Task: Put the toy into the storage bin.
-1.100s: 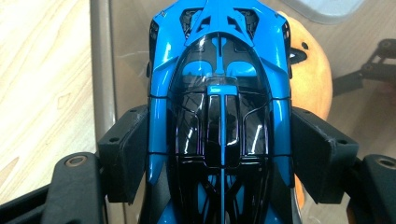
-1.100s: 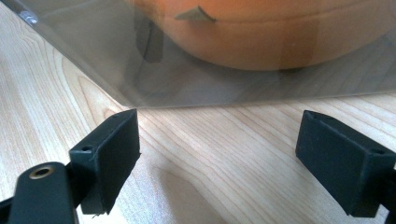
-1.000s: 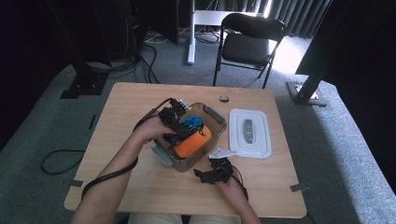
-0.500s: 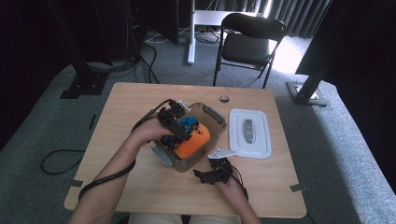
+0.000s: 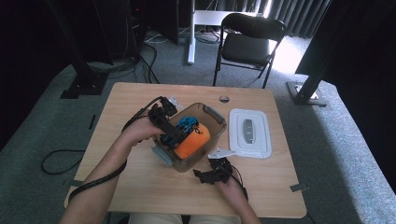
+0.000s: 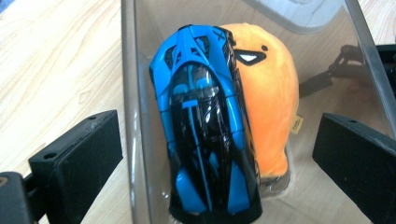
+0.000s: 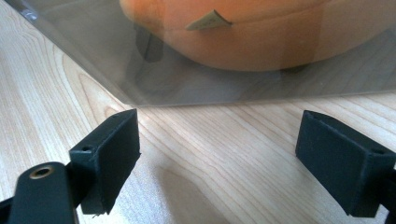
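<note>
A clear bin (image 5: 212, 114) stands mid-table and holds a blue and black toy car (image 5: 187, 123) beside an orange plush (image 5: 194, 140). My left gripper (image 5: 173, 136) hovers over the bin's left side, open; its jaws have just been opening. In the left gripper view the car (image 6: 205, 130) lies below and between the wide jaws, untouched, pressed against the plush (image 6: 271, 102) and the bin wall (image 6: 133, 93). My right gripper (image 5: 210, 171) rests open on the table before the bin. In the right gripper view its jaws (image 7: 219, 140) face the bin's front wall (image 7: 233, 79), with the plush (image 7: 261, 42) behind it.
A white lid (image 5: 251, 132) lies flat to the right of the bin. A small round disc (image 5: 224, 98) sits near the table's far edge. Bare wood table (image 5: 140, 186) stretches along the front left. A black chair (image 5: 247, 42) stands beyond the table.
The left gripper has risen slightly over the bin with its jaws spread wider, and the blue car stays in the bin. The right gripper has kept still.
</note>
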Demonstrator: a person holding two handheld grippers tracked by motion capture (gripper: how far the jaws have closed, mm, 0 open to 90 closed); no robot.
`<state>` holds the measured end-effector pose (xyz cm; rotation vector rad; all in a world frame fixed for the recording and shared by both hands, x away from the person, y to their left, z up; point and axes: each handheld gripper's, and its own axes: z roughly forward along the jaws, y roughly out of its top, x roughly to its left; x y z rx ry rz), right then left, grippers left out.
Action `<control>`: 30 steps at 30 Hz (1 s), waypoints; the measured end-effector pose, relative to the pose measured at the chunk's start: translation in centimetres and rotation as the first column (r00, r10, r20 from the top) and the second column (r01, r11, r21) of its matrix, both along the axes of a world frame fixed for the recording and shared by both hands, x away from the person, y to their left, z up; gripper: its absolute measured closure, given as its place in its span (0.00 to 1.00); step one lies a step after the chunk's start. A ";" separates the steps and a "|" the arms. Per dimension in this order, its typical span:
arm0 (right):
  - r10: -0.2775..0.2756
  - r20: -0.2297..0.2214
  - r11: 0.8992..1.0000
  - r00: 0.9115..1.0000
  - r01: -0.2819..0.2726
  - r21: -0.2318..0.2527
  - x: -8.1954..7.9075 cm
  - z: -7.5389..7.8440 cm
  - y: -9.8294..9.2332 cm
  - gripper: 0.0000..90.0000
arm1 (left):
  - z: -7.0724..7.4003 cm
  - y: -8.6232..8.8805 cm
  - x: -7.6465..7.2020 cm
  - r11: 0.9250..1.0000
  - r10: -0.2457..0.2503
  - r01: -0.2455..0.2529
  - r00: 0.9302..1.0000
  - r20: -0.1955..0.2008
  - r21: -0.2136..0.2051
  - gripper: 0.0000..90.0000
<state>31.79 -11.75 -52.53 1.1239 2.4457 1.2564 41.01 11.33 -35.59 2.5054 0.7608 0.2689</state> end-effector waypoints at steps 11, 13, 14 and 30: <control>-0.002 -0.001 1.000 1.000 0.002 -0.001 0.0 0.0 0.0 0.15 | 0.2 3.3 -0.2 0.998 0.050 -0.049 0.998 0.033 -0.030 0.02; -0.003 -0.001 1.000 1.000 0.003 0.000 0.0 0.0 0.0 0.15 | 0.1 3.6 -0.2 0.998 0.057 -0.056 0.998 0.036 -0.035 0.02; -0.003 -0.001 1.000 1.000 0.003 0.000 0.0 0.0 0.0 0.15 | 0.1 3.9 -0.2 0.998 0.060 -0.058 0.998 0.036 -0.034 0.02; -0.002 0.002 1.000 1.000 0.002 -0.009 -0.1 0.0 0.1 0.15 | -2.8 8.8 -0.2 0.989 0.126 -0.122 0.991 0.045 -0.085 0.03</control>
